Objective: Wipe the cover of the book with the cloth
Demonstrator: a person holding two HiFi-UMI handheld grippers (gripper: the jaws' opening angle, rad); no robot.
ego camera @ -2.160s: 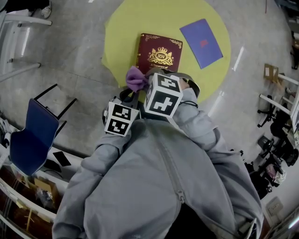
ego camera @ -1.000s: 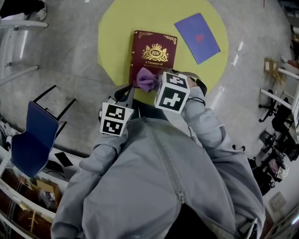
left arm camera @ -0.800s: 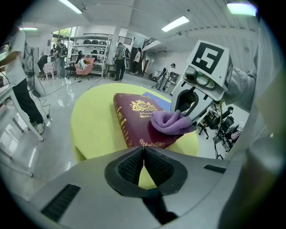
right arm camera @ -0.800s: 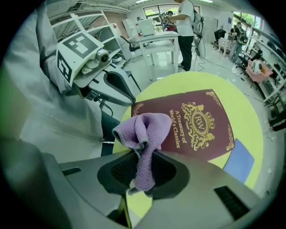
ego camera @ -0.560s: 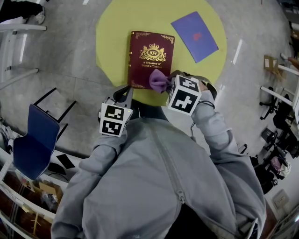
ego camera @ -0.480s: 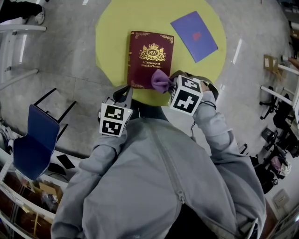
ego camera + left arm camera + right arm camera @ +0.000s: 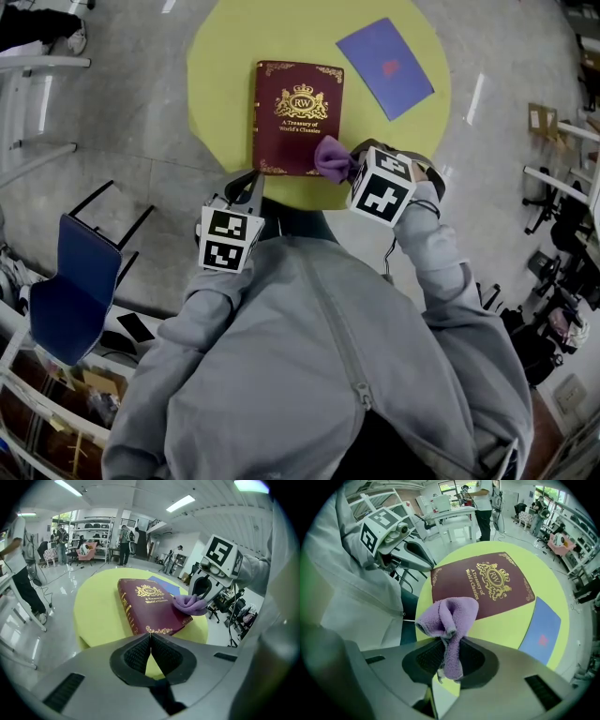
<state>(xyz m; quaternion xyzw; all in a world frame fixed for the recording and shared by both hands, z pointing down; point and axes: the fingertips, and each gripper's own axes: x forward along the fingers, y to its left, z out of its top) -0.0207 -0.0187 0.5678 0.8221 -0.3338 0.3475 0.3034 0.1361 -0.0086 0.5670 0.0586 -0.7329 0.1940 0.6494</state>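
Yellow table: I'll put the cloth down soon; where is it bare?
Bare: table left of the book, and the strip between book and blue booklet. Crowded: near edge, by the right gripper holding the cloth.

Bright, even overhead lighting. Long white ceiling strip lamps are glaring at upper right, left gripper view. Fisheye is bending edges; dark vignette is ringing both gripper views.

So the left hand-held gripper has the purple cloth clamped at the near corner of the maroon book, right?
Not the left: the right hand-held gripper has the purple cloth clamped at the near corner of the maroon book. The right gripper view shows it. The left hand-held gripper is shut, empty.
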